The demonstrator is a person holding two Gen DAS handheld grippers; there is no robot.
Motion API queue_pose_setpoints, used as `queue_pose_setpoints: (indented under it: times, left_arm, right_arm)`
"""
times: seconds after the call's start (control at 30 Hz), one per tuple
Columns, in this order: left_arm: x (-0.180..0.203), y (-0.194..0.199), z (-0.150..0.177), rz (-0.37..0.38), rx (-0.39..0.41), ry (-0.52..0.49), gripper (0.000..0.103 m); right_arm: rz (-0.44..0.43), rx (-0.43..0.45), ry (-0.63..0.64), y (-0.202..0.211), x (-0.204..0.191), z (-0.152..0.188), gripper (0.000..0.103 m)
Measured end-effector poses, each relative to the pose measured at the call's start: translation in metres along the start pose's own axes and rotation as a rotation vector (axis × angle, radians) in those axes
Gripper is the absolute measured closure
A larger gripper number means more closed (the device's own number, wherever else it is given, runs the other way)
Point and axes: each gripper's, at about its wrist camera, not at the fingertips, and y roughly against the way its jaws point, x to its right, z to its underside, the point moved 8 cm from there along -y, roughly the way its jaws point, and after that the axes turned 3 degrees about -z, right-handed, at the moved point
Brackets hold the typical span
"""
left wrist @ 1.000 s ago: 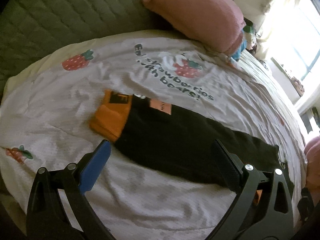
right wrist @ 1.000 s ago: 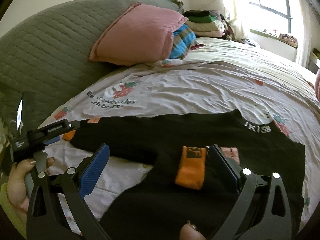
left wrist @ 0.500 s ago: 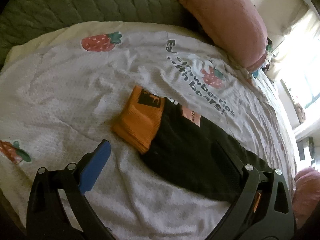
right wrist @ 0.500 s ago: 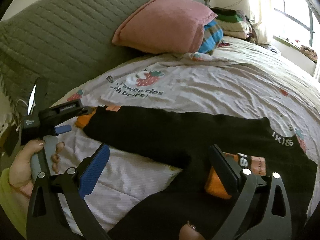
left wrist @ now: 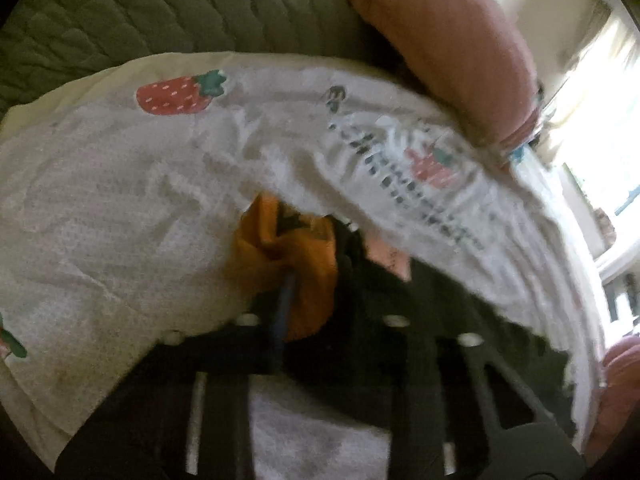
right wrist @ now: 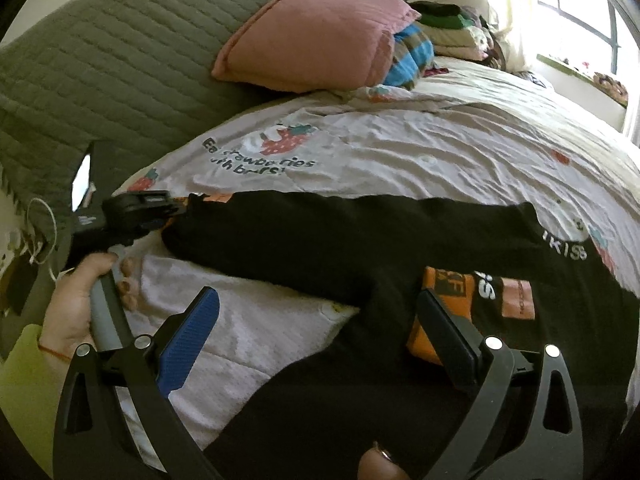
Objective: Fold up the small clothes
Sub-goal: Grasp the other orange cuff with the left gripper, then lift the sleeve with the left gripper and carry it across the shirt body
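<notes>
Now, starting at my far left, I am seeing the person's left hand [right wrist: 78, 300] wrapping the grey handle of the left hand-held gripper [right wrist: 182, 210], whose tip is meeting the end of the long black garment with orange cuffs [right wrist: 360, 240] near the left edge of the bed. Through the left wrist camera, blurred by motion, that left hand-held gripper [left wrist: 310, 276] is showing its fingers drawn together and pinching the orange ribbed cuff [left wrist: 288, 256], which is bunching up between them, with the black cloth trailing off to the right beneath a small pink label.

Moving right, the garment is lying stretched across the white bedspread printed with strawberries and dark lettering [right wrist: 400, 148], one black sleeve running from the left gripper toward white lettering on the body at the right. Behind it, the quilted grey-green headboard [right wrist: 112, 60] is rising, and a pink square pillow [right wrist: 316, 36] is leaning on it, with a blue-striped cloth just beside the pillow.

Nearer me, the right hand-held gripper [right wrist: 320, 320] is hovering over the garment with its fingers spread wide, gripping nothing: the blue pad is hanging above bare bedspread, the black one just beside a second orange cuff [right wrist: 444, 288] lying on the black fabric.
</notes>
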Motion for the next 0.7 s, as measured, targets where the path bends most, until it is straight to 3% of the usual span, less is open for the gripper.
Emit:
queue_pose_setpoints:
  times: [0.3,0.5,0.7]
  left_arm:
    - [0.028,0.035,-0.008,0.2,0.052,0.022,0.099]
    - [0.076,0.077,-0.002,0.279,0.121,-0.127,0.1]
    - [0.116,0.107,0.015,0.373,0.133,-0.239,0.1]
  right_arm:
    - [-0.006,0.012,-0.054,0.009,0.01,0.011,0.005]
    - [0.013,0.04,-0.106,0.026,0.027,0.018,0.005]
    - [0.051,0.061,-0.156,0.047,0.052,0.027,0.005]
